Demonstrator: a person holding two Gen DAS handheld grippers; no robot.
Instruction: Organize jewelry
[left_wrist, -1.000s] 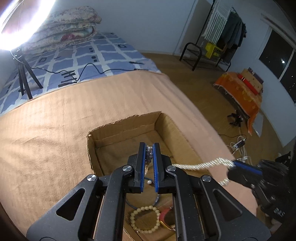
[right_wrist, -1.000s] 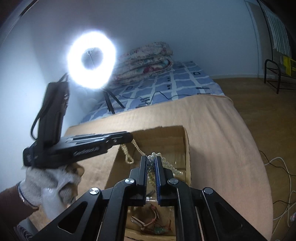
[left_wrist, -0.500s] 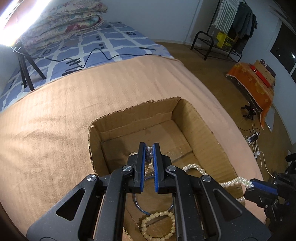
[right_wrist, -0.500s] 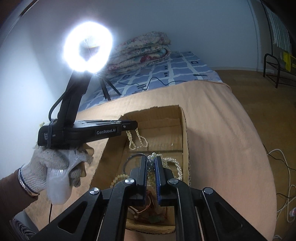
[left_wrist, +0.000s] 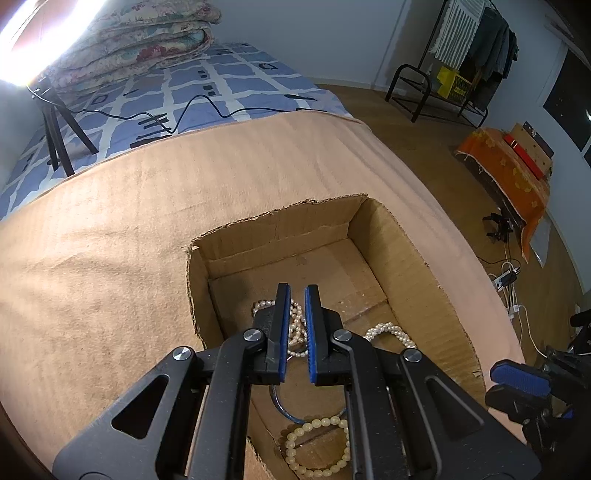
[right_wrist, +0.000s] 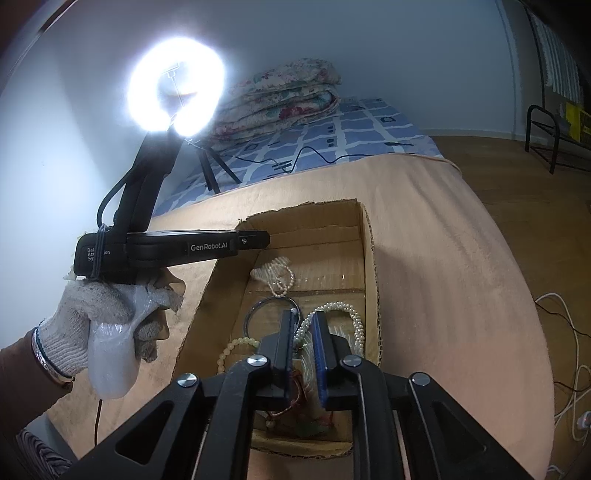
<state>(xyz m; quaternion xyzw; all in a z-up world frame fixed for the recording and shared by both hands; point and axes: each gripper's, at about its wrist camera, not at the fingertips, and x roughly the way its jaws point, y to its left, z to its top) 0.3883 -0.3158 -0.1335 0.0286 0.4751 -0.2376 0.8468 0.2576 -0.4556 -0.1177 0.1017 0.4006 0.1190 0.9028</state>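
Grippers are hovering over the cardboard box (left_wrist: 402, 236). Left gripper (left_wrist: 295, 295) is standing slightly parted, gripping nothing; the pearl necklace (left_wrist: 295, 325) is lying on the box floor beneath its tips. Right gripper (right_wrist: 304, 319) is likewise standing parted and empty, above the necklace's other loop (right_wrist: 347, 314). A bead bracelet (left_wrist: 317, 450) is lying below the left gripper's frame.

A ring light (right_wrist: 176, 84) up and left of the right claw (right_wrist: 303, 354) blows out white, glaring the wall. Elsewhere dim; box (left_wrist: 413, 258) interior shadowed. Fisheye bends edges; corners black.
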